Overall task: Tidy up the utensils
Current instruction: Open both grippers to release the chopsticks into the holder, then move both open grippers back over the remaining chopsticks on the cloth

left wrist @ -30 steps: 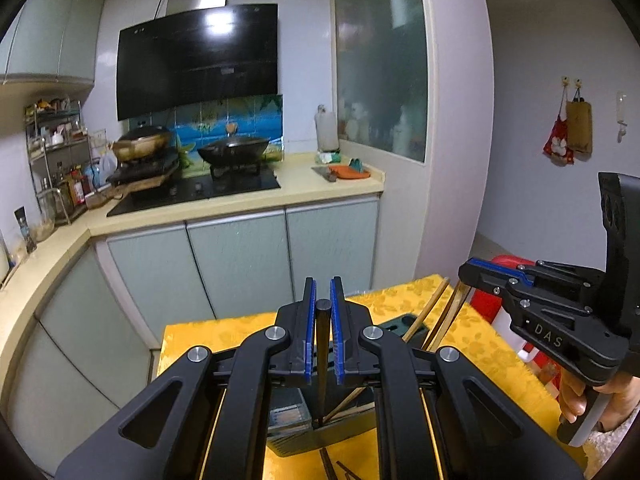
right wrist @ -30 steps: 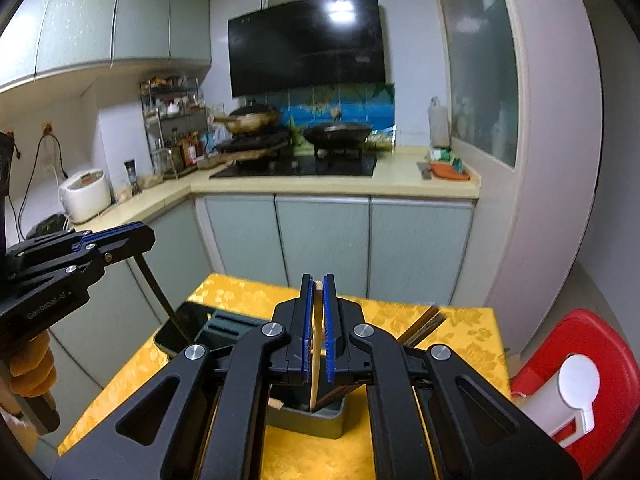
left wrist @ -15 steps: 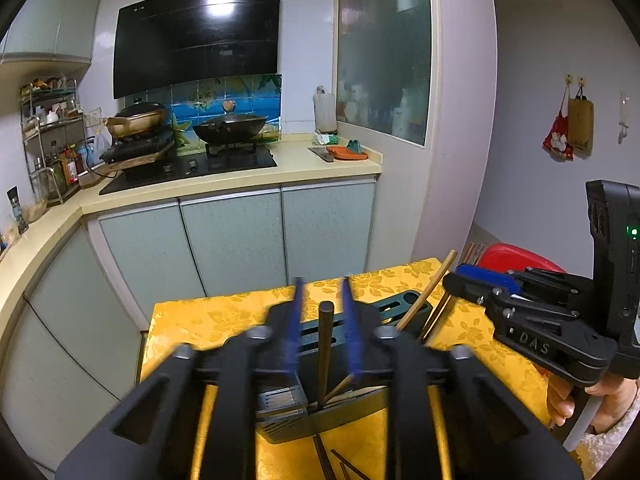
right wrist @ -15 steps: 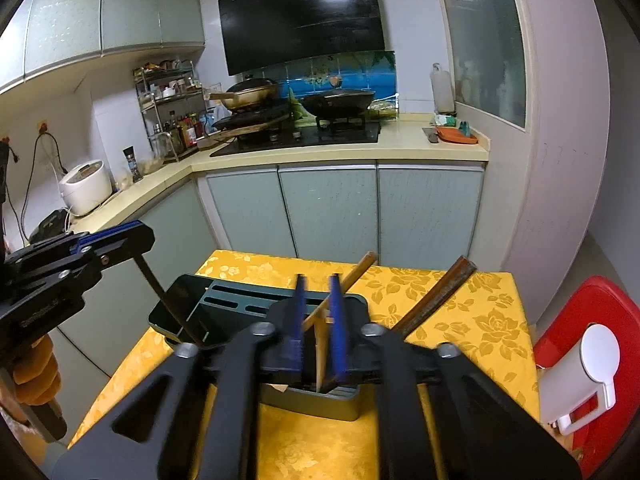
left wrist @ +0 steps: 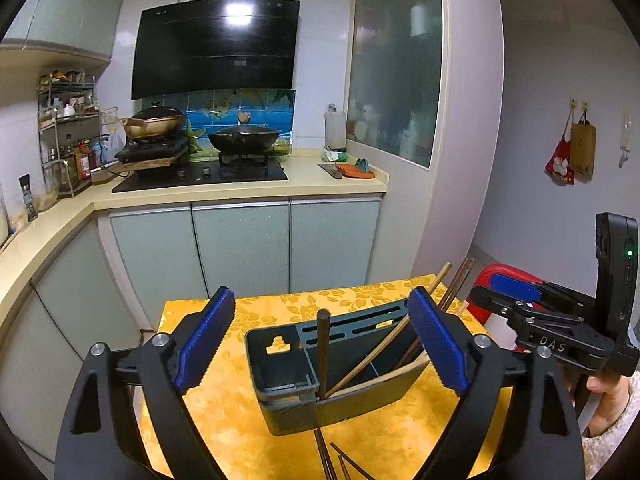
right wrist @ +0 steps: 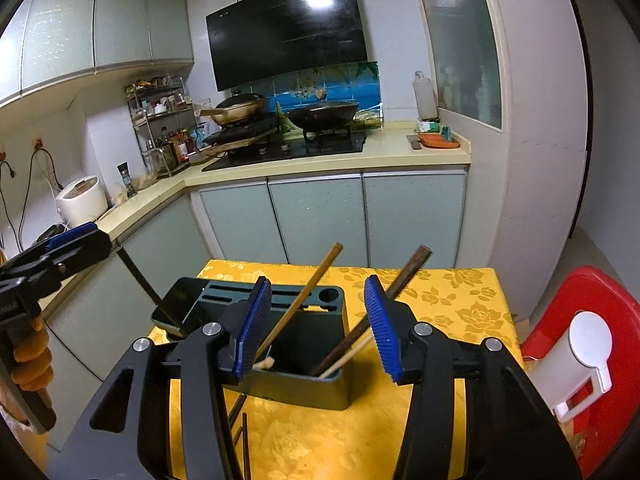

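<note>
Left wrist view, left to right: left tongs (left wrist: pixel 320 344) spread wide, blue pads (left wrist: pixel 206 340) far apart, gripping nothing. Between the pads, a dark grey utensil holder (left wrist: pixel 304 376) standing on the yellow floral worktop (left wrist: pixel 224 420). One dark chopstick (left wrist: pixel 322 350) upright in the holder's middle slot, untouched by either pad. Beside it, pale wooden chopsticks (left wrist: pixel 384 352) leaning to the right, tips past the holder's far right corner. More chopsticks loose (left wrist: pixel 328 460) on the worktop, just near of the holder. At far right, right tongs (left wrist: pixel 520 300) seen from the side, held by a hand (left wrist: pixel 604 384); jaw gap not readable from this angle.

Right wrist view, left to right: left tongs (right wrist: pixel 84 240) at the left edge, side-on, fingers (right wrist: pixel 32 356) of the holding hand below. Same holder (right wrist: pixel 316 344) at centre, with a dark flat object (right wrist: pixel 168 312), possibly a phone, lying against its left end. Right tongs (right wrist: pixel 316 324) wide apart, empty, straddling the holder's near side. Light chopstick (right wrist: pixel 308 292) leaning up and right between the pads; darker chopstick (right wrist: pixel 396 284) leaning past the right pad; contact with that pad unclear. Two loose chopsticks (right wrist: pixel 242 440) on the worktop near the left finger. Red stool (right wrist: pixel 592 312) with a white object at far right.
</note>
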The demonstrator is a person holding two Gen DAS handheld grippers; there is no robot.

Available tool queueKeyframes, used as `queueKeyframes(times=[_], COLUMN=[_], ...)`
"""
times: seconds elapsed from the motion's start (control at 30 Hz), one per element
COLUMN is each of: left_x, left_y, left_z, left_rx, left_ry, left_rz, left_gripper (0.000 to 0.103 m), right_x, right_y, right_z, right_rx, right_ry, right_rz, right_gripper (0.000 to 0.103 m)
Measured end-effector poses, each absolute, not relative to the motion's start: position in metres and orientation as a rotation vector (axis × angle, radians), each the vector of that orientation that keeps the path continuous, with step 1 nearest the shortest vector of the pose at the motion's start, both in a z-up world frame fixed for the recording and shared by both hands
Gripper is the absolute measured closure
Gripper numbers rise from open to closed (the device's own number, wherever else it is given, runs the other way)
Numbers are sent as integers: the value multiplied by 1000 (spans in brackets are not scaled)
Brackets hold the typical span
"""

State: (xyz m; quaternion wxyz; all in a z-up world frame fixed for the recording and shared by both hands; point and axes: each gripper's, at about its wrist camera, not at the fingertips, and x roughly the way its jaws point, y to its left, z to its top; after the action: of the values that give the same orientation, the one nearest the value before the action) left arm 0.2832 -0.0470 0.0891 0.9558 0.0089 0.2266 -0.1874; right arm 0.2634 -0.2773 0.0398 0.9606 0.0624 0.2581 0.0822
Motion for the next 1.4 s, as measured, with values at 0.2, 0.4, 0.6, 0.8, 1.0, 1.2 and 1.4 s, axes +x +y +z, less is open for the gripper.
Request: queueKeyframes(times=[0.2, 0.4, 0.6, 0.8, 1.0, 1.2, 1.4], left_x=[259, 232, 215, 204, 193, 180, 171], left_y=[-37, -29, -21, -9, 2, 8, 14], left_z=[77, 47, 12, -12, -31, -54, -80], left_rx=[34, 54, 66, 48, 35, 39, 28], left_ry=[450, 463, 511, 556, 579, 616, 676], left_rz=[-362, -327, -302, -279, -240, -215, -191], left_gripper=[14, 13, 13, 13, 13, 13, 13], right_x=[236, 210, 189, 178, 166, 153, 141], right_y=[-282, -276, -273, -273, -269, -264, -259], right_z=[29, 4, -27, -45, -61, -84, -107], right_rx=[127, 77, 57, 55, 56, 58, 69], right_ry=[514, 524, 557, 568, 587, 635, 683], right_rz=[143, 103, 70, 24, 13, 14, 24], right_gripper=[51, 49, 49, 49, 49, 48, 48])
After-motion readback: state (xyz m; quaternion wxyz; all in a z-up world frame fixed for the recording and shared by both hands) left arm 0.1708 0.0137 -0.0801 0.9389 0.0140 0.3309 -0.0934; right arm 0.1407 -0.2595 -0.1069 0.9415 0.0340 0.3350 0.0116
